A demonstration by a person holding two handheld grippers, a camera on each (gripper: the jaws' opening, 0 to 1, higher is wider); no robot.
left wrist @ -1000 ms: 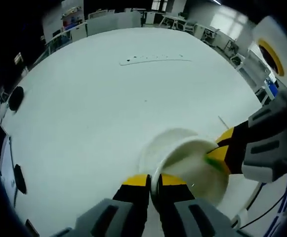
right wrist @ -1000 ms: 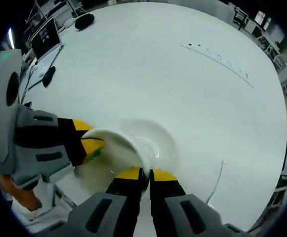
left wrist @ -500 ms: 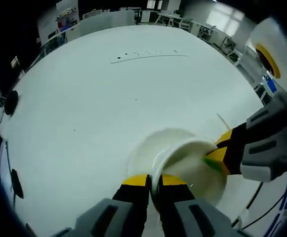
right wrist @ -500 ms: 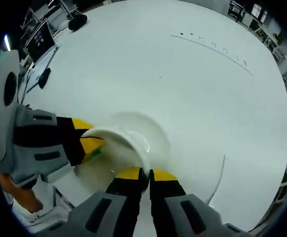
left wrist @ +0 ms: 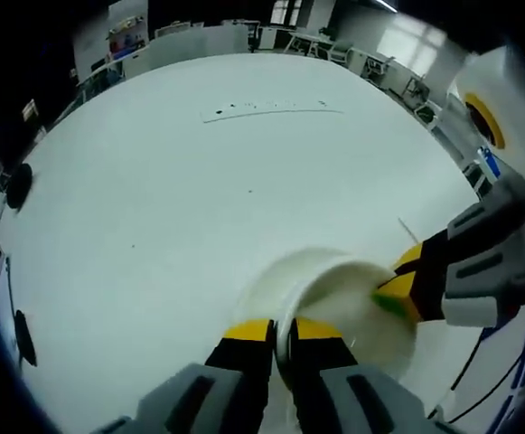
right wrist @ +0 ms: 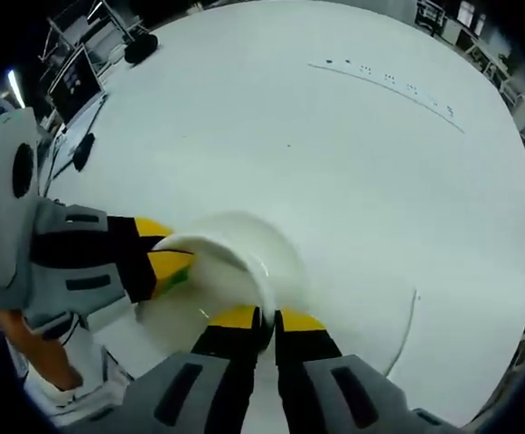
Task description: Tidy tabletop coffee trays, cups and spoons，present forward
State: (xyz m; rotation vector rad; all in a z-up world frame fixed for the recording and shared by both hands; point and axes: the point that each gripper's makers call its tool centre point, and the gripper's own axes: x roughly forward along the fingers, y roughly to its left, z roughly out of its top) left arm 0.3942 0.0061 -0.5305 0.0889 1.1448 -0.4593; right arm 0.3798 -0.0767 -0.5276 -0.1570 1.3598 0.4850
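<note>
Cup (left wrist: 348, 303) is seen in the left gripper view pinched at its rim by both closed hand-held grippers (left wrist: 281, 331), its saucer (left wrist: 276, 287) now more hidden than before; in the right gripper view it is held above the worktop (right wrist: 352, 172), apparently being settled onto the saucer.

**Both grippers pinching one white cup**

R gripper (right wrist: 265, 318), yellow-tipped w/ grey body, is clamping the near rim of a white ceramic cup (right wrist: 210, 291) over a white saucer (right wrist: 276, 258). L gripper (right wrist: 173, 268) is gripping the cup's rim from the left. A thin white spoon (right wrist: 405, 330) is lying on the white round table (right wrist: 334, 163), just right of the saucer.
</note>
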